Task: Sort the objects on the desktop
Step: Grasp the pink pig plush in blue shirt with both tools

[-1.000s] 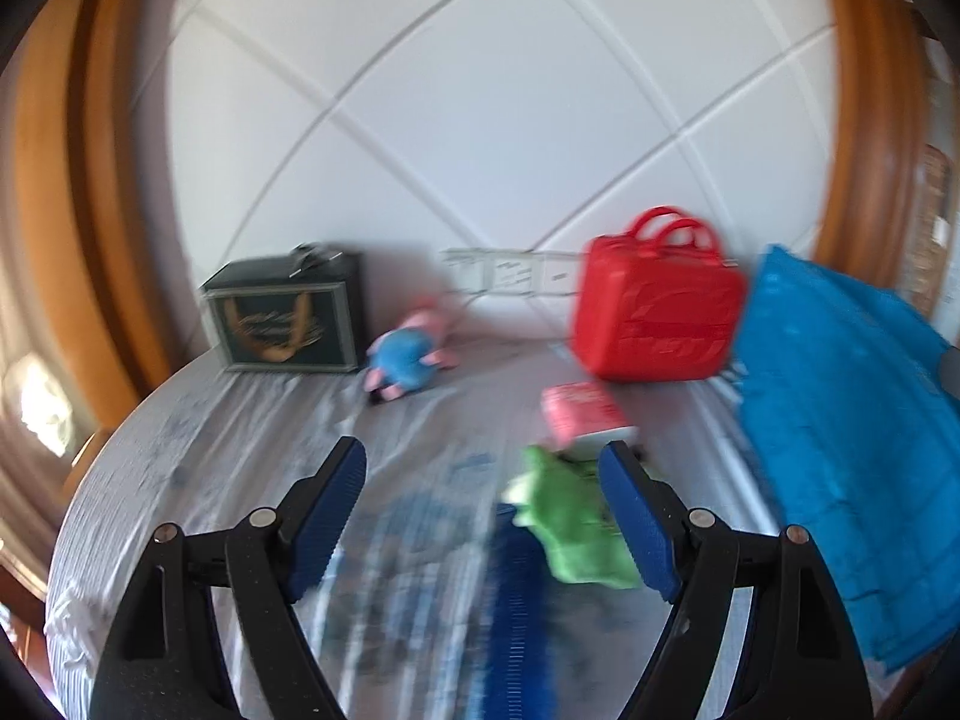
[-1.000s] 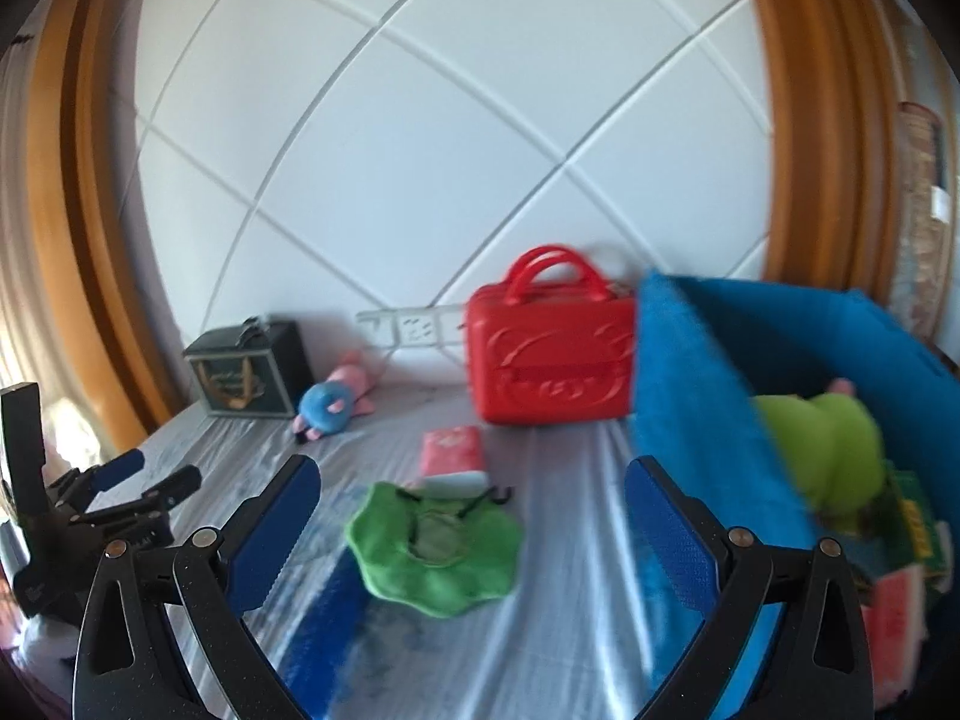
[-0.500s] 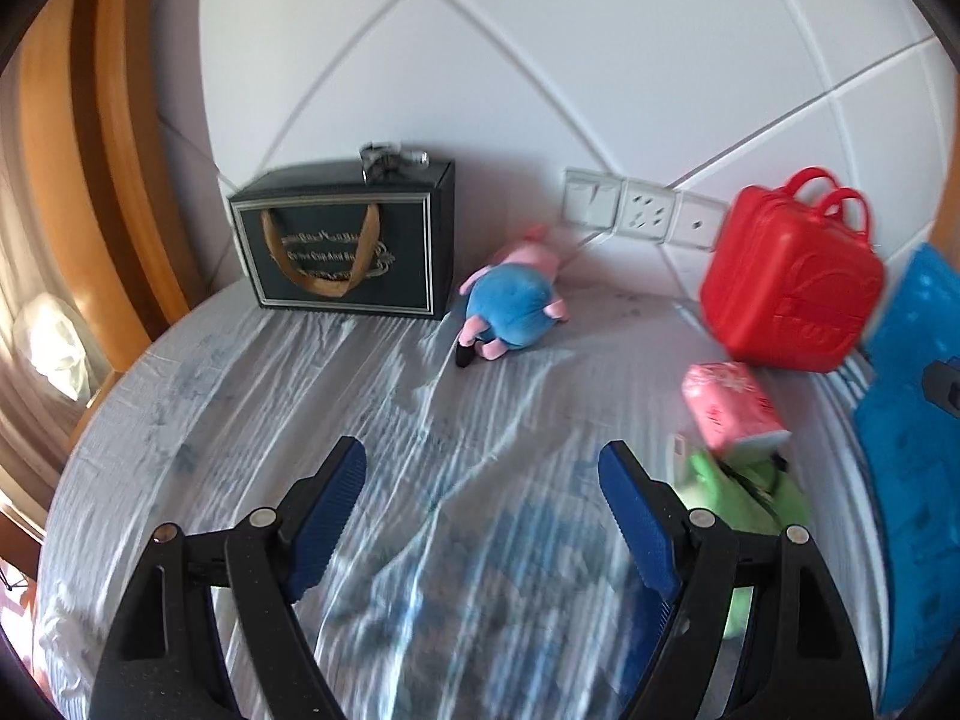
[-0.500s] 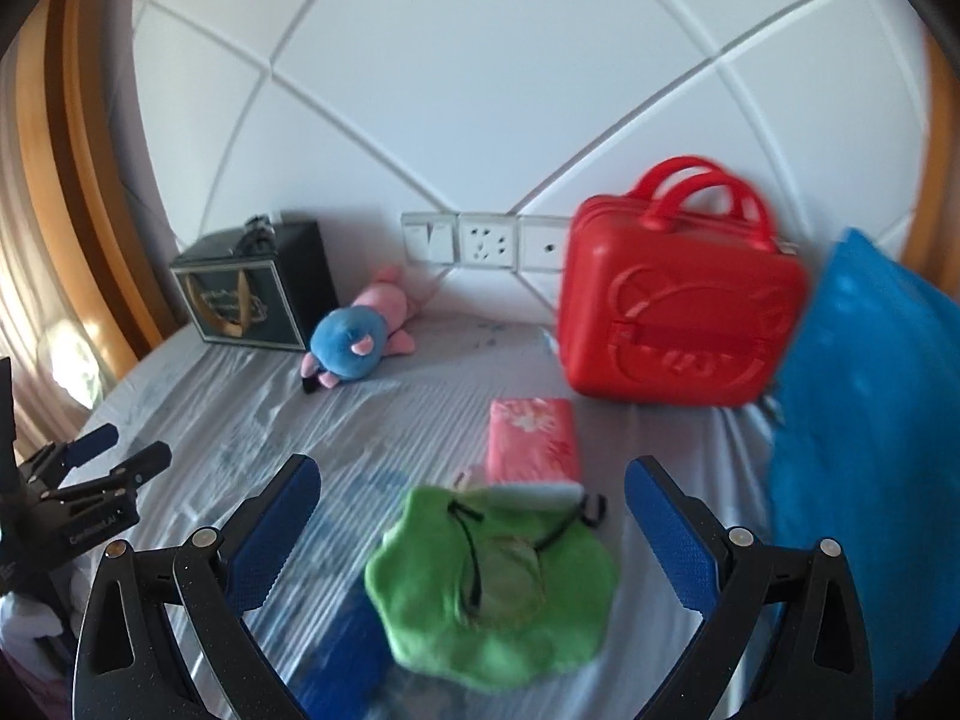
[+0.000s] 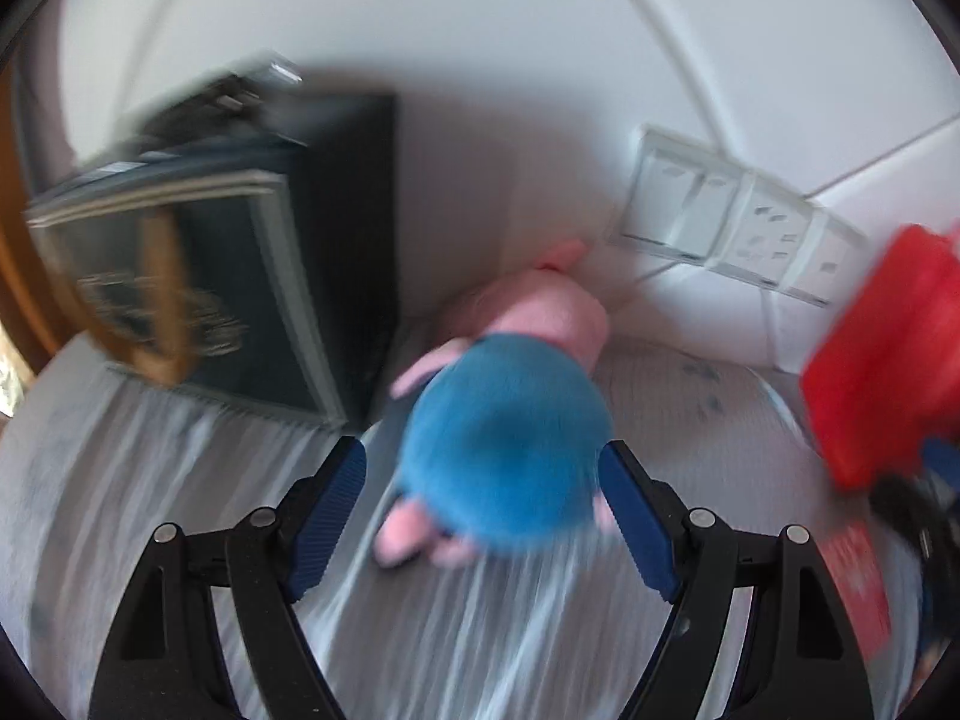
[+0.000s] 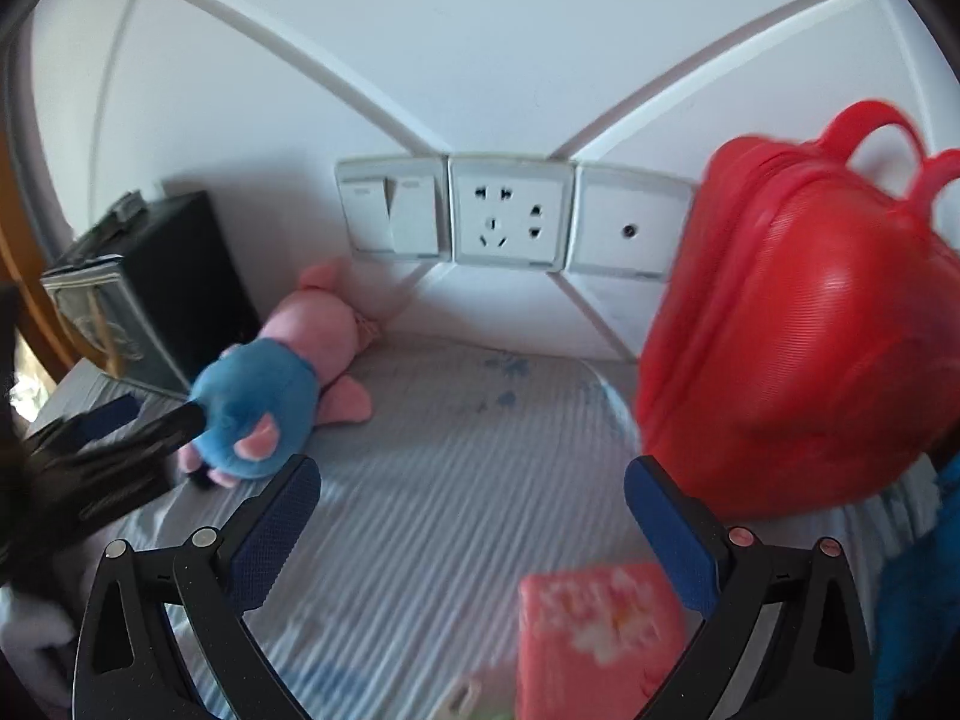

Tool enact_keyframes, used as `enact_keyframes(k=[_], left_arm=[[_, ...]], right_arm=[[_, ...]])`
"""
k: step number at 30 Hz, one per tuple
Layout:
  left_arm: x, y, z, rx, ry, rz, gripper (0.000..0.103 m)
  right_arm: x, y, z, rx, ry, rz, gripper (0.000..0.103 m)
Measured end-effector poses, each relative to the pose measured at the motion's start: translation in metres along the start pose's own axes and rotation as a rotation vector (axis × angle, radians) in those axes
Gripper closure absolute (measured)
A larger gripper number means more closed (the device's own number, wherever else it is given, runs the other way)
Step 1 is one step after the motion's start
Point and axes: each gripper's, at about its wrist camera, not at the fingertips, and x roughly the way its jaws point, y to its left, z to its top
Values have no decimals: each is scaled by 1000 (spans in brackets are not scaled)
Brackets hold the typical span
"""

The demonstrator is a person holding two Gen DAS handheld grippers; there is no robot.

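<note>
Plush pig (image 5: 504,438), lying beside the dark gift bag (image 5: 198,276), now fills the gap of the wide-open left tool (image 5: 483,498), which has closed in to grasp; right tool (image 6: 471,516) hangs wide, empty.

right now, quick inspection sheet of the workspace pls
surface: table under a striped grey cloth
job's things: pig plush toy lying down; pink packet; red case upright
clutter: dark gift box by the wall
grippers: left gripper open, fingers either side of the plush; right gripper open, holding nothing
cables: nothing seen
surroundings: white panelled wall, switch and socket plates
</note>
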Motion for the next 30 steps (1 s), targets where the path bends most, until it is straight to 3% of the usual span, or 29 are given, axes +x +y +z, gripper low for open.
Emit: enact_keyframes(k=[4,9,14,18,21,23,25,30], left_arm=[[46,-3,5,-34,67,-76,17],[31,11,-25,33,71,-111,10],[23,4,-42,98,80,-118,9],[27,0,-57,139,109,-129,8],[30,1,-61,141,130,-130,6],[30,1,-64,158,136,-102,6],[29,0,-68,182,143,-78,6],[11,1,-83,203,210,-93,7]], right_arm=[[40,1,13,-6,30,-5,0],[68,19,31,-27,21,95,0],[93,52,50,-62,17,198,0],[115,58,53,-70,38,215,0],[129,55,45,-112,124,114,1],[125,42,37,-97,147,64,9],[118,29,29,-79,184,120,15],[100,21,7,-65,211,145,16]])
